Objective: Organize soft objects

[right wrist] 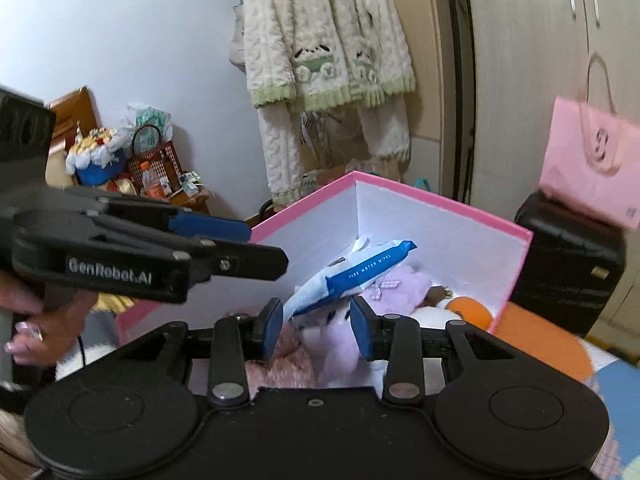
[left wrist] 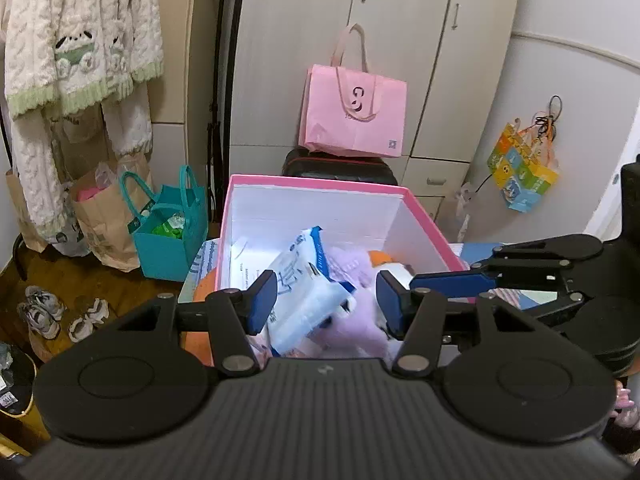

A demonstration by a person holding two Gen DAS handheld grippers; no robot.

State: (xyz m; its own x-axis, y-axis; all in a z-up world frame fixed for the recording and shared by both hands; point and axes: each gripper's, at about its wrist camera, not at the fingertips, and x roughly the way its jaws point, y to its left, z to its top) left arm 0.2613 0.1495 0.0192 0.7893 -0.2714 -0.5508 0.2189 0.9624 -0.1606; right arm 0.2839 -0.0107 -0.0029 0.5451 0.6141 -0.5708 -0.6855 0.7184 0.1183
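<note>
1. Our left gripper (left wrist: 326, 300) sits parted over the pink box (left wrist: 316, 184), gripping nothing.
2. Our right gripper (right wrist: 316, 326) also has a gap between its pads, nothing held.
3. The wet wipes pack (right wrist: 352, 278) lies tilted inside the box on a lilac plush toy (right wrist: 404, 286).
4. An orange ball (right wrist: 468, 310) is at the box's right corner.

Both wrist views close above (shared) pink box (left wrist: 420, 216)

One pink box (left wrist: 320, 186), one wipes pack (left wrist: 308, 292), two hand-held grippers, three bags on floor.
</note>
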